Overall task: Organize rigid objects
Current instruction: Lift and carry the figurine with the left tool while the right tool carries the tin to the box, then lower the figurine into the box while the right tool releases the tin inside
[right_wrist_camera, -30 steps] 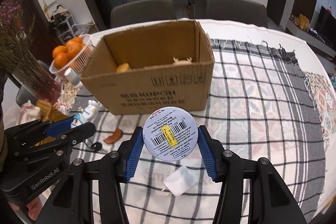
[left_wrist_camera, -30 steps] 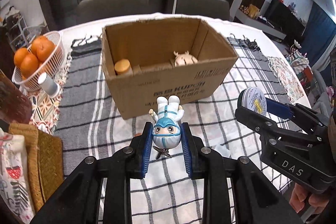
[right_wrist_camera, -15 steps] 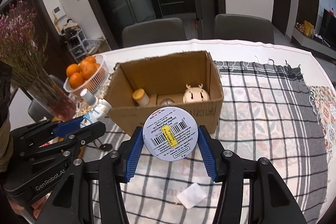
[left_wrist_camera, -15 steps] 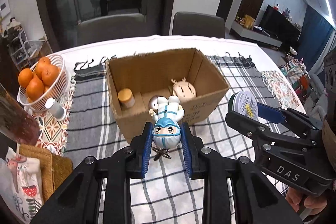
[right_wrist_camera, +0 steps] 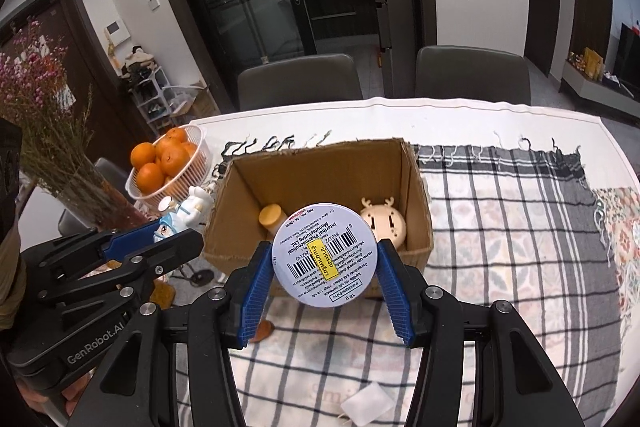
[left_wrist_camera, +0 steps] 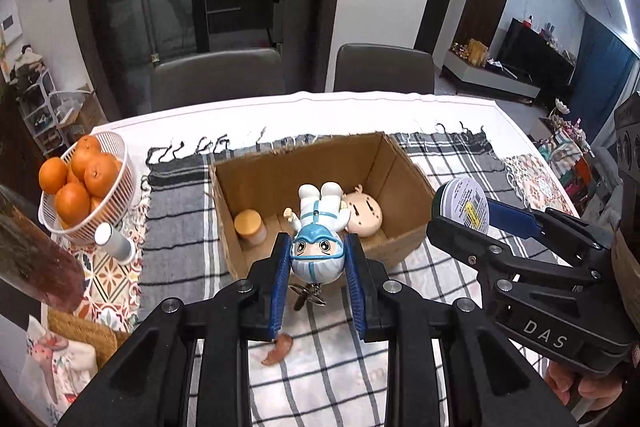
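My left gripper (left_wrist_camera: 318, 261) is shut on a white and blue toy figure (left_wrist_camera: 318, 239), held upside down above the front wall of an open cardboard box (left_wrist_camera: 404, 245). The figure also shows in the right wrist view (right_wrist_camera: 182, 217). My right gripper (right_wrist_camera: 325, 265) is shut on a round white tin (right_wrist_camera: 325, 259) with a barcode label, above the box (right_wrist_camera: 236, 259). The tin shows in the left wrist view (left_wrist_camera: 464, 203). Inside the box lie a small jar with a tan lid (left_wrist_camera: 250, 227) and a beige deer-face toy (left_wrist_camera: 364, 213).
A white basket of oranges (left_wrist_camera: 114, 195) and a small white cylinder (left_wrist_camera: 116, 241) stand left of the box. An orange-brown piece (left_wrist_camera: 278, 349) and a white square (right_wrist_camera: 368, 407) lie on the checked cloth. A vase of dried flowers (right_wrist_camera: 44, 131) stands far left. Two chairs stand behind the table.
Both grippers have risen and moved toward the box with their objects held, so the box's inside now shows from above. The grips have not changed.
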`<state>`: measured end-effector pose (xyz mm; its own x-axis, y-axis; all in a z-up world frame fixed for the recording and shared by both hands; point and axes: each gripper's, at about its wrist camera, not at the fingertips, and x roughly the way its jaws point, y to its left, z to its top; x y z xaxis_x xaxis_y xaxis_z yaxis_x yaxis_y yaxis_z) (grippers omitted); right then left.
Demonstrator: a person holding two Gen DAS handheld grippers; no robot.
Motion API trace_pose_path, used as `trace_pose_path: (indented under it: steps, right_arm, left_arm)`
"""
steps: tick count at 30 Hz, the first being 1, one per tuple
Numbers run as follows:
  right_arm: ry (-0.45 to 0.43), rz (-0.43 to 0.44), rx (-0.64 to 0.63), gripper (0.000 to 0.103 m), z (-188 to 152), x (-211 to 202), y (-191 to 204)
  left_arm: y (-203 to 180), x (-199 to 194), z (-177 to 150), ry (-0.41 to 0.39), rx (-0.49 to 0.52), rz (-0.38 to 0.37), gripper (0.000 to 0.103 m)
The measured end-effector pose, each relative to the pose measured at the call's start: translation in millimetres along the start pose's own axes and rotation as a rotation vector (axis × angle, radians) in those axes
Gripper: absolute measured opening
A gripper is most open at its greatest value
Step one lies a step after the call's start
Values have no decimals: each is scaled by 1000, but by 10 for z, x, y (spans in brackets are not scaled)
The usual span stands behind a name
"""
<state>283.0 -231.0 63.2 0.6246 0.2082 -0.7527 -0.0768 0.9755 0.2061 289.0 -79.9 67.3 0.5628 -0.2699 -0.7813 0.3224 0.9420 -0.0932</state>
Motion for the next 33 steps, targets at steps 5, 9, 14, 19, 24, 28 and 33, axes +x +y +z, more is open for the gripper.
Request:
trace_pose_path:
  steps: [5, 9, 14, 19, 24, 28, 33]
  right_arm:
    - [1, -5, -8, 53, 136, 80, -14]
    - [13, -10, -11, 53, 207, 186, -36]
    - [36, -12, -11, 53, 276, 349, -78]
    - [65, -21, -10, 53, 312, 534, -122]
    - [104, -30, -7, 53, 315, 735, -165]
    - [131, -36, -5, 53, 298, 873, -195]
    - [157, -41, 1, 53, 278, 996, -235]
  left_arm:
    - [50, 117, 134, 4, -9, 2, 27]
    - [90, 238, 206, 17, -15, 5, 27]
    - [123, 389, 294, 33, -18, 11, 27]
    - [191, 603, 309, 72, -28, 21, 27]
    - [225, 796, 293, 113, -30, 29, 27]
    - [244, 921, 258, 142, -24, 43, 27]
    - [265, 1054, 225, 182, -26, 43, 27]
